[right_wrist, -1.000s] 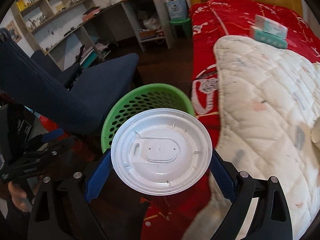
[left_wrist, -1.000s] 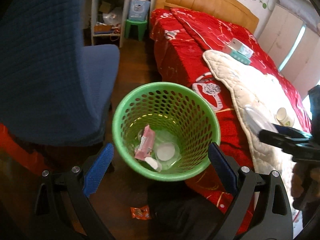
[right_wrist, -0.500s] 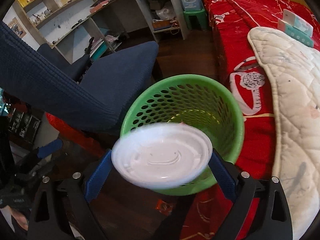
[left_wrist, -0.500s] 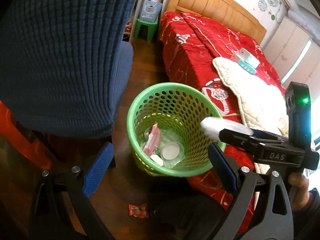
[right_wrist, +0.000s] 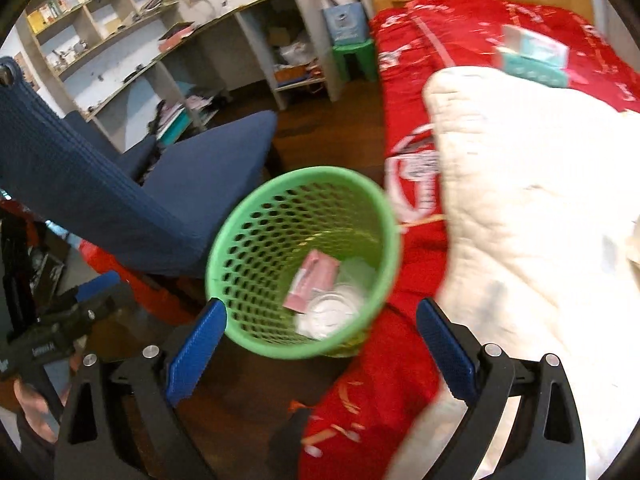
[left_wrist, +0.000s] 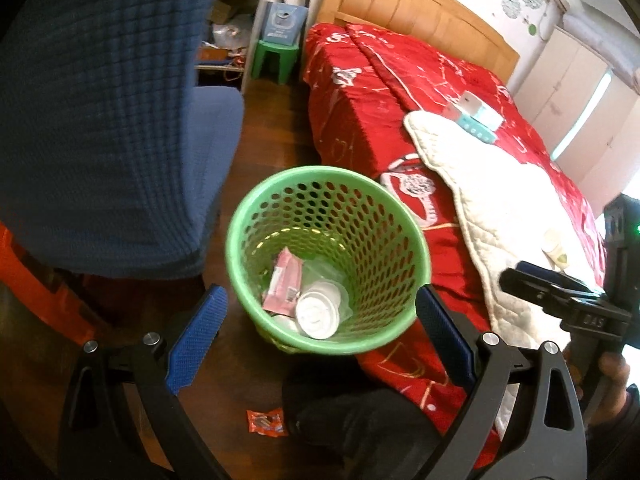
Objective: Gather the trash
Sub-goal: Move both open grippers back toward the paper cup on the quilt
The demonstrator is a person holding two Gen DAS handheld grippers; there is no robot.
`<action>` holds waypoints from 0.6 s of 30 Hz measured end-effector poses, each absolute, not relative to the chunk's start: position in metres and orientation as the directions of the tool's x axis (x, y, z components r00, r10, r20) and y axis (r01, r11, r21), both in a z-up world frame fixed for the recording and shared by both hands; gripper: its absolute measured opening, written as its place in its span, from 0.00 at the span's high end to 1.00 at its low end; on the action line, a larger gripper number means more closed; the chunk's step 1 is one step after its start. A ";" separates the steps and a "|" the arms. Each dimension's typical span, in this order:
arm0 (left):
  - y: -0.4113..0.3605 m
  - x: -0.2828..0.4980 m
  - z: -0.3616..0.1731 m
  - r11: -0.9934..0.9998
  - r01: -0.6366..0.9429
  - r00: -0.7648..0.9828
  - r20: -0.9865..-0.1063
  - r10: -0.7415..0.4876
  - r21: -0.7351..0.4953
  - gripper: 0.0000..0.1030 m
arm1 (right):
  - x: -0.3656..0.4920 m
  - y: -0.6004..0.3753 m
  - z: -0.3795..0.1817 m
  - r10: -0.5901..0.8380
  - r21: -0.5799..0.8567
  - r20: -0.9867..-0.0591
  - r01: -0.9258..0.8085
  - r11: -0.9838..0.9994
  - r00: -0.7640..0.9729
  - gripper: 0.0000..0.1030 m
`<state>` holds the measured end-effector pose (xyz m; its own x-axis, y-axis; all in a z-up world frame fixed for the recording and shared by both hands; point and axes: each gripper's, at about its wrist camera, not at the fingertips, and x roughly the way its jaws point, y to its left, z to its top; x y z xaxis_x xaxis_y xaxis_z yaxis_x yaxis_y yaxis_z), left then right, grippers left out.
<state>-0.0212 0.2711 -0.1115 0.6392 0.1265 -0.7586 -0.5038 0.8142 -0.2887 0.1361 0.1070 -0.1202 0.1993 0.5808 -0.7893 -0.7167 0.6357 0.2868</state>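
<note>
Trash lies in the green perforated basket [left_wrist: 362, 248], which stands on the wooden floor [left_wrist: 276, 120] tight against the side of the bed [left_wrist: 360, 92]. At its bottom: a white round plastic lid [left_wrist: 317, 315] lying uppermost, a pink wrapper [left_wrist: 285, 282] leaning beside it, and clear plastic underneath. The right wrist view shows the same contents, the lid [right_wrist: 330, 314] blurred.

One small orange-red wrapper [left_wrist: 266, 422] lies on the floor in front of the basket, outside it. A blue upholstered chair [left_wrist: 104, 128] stands close on the basket's left. On the red bedspread lies a cream quilted pad [left_wrist: 492, 208]; a small pale cup [left_wrist: 557, 246] rests on it, and a white and teal box [left_wrist: 478, 114] sits beyond its far edge. Farther back: a green stool [left_wrist: 276, 54] and a desk with shelves [right_wrist: 224, 28].

The left claw [left_wrist: 320, 340] hangs above the basket's near rim, jaws spread wide, nothing between them. The right claw [right_wrist: 320, 344] is likewise wide apart and empty, over the basket's near edge. A hand [left_wrist: 612, 376] grips the right tool's handle.
</note>
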 end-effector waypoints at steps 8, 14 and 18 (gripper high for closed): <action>0.251 -0.002 -0.109 0.832 -0.465 0.646 -0.759 0.086 -0.302 0.09 | 0.160 0.013 -0.111 0.515 0.223 -0.789 -0.625 0.748 0.334 0.10; 0.233 0.015 -0.110 0.854 -0.430 0.641 -0.765 0.060 -0.293 0.09 | 0.188 -0.058 -0.115 0.438 0.192 -0.801 -0.518 0.834 0.409 0.17; 0.221 0.025 -0.107 0.869 -0.404 0.643 -0.764 0.047 -0.287 0.09 | 0.210 -0.101 -0.121 0.384 0.177 -0.808 -0.437 0.882 0.447 0.22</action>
